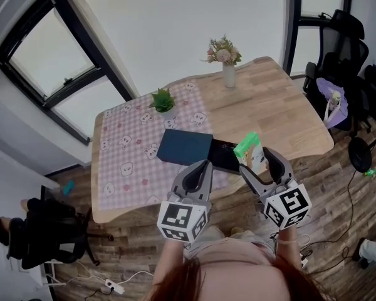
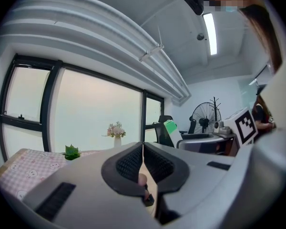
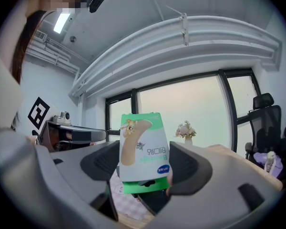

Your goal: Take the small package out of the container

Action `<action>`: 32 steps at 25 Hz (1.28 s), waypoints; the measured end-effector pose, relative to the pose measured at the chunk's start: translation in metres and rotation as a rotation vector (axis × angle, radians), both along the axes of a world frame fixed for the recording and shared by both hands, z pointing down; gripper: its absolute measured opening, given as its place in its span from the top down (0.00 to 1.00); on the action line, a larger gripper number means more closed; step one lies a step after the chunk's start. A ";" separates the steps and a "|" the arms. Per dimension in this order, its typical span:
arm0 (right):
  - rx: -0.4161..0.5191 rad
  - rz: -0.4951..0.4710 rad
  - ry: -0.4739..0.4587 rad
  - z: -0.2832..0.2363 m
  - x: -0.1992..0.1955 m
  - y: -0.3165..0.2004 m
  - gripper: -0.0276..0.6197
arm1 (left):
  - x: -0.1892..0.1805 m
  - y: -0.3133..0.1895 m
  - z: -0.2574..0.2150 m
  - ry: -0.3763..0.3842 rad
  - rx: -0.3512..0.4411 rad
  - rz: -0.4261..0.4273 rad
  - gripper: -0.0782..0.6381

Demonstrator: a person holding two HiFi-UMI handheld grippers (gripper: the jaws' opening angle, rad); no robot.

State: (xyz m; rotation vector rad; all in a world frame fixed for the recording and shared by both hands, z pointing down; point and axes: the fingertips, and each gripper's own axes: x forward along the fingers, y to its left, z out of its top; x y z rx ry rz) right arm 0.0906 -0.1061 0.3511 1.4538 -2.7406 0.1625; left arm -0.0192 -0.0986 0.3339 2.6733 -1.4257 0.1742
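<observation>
One step looks done: small package [image 3: 144, 149] out of container [image 1: 224, 158], pinched between right gripper [image 3: 143, 173] jaws, held above near edge of table [image 1: 282, 105]. Container black, open, near that edge; dark blue lid [image 1: 185, 147] touching its left side. Left gripper [image 2: 143, 163] jaws pressed together, nothing between. Left to do, by my judgement: set package down somewhere.

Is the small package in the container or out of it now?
Out: the right gripper has its jaws clamped on the small package, held above the dark container.
</observation>
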 end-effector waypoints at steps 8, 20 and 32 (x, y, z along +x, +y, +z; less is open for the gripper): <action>-0.003 0.021 -0.008 -0.014 -0.013 -0.002 0.46 | -0.020 -0.008 -0.008 0.012 -0.008 0.009 0.87; 0.006 0.047 -0.006 -0.022 -0.020 -0.001 0.46 | -0.034 -0.014 -0.015 0.022 -0.001 0.028 0.87; 0.010 0.077 -0.010 -0.027 -0.023 0.002 0.46 | -0.046 -0.018 -0.019 0.026 0.011 0.046 0.87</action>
